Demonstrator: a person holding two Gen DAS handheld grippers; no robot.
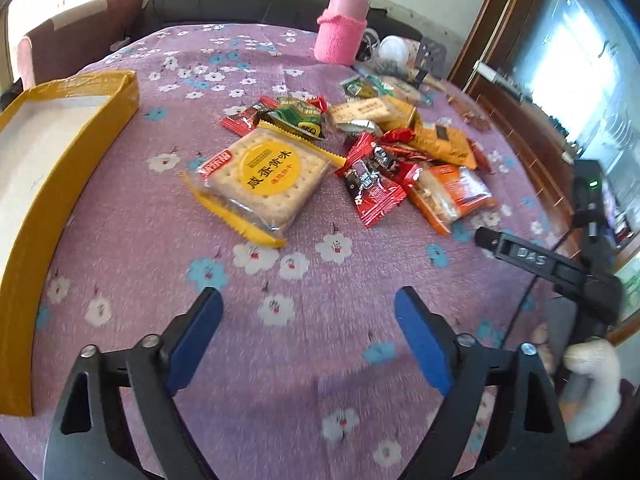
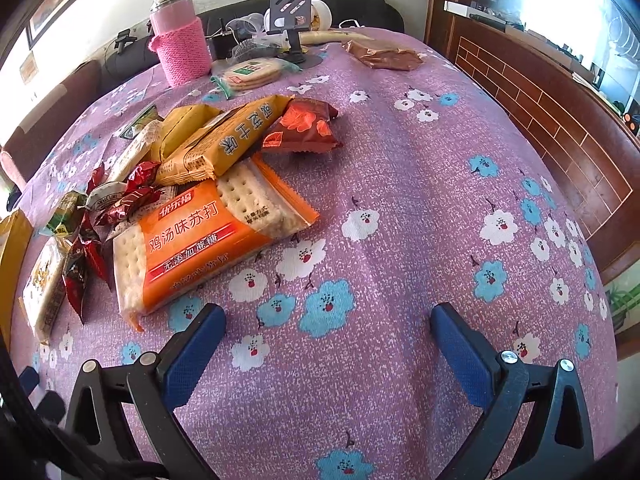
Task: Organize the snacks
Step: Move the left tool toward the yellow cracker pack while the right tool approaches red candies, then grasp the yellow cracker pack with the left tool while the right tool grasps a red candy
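Left gripper (image 1: 308, 320), lower centre, jaws apart, empty over the tablecloth (image 1: 132, 240). Yellow cracker pack (image 1: 262, 184) lies flat mid-frame, long axis lower left to upper right; yellow box (image 1: 76, 152) at far left. Judged light, brittle, film slippery: pinch a crimped end seam.

Right gripper (image 2: 326, 328), lower centre, jaws wide, empty. Orange soda-cracker pack (image 2: 200, 240) left of centre, flat, long axis lower left to upper right, just beyond the left finger.

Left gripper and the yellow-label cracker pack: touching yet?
Apart. In the left wrist view the left gripper has open jaws with nothing between them, and bare floral cloth separates them from the yellow-label cracker pack.
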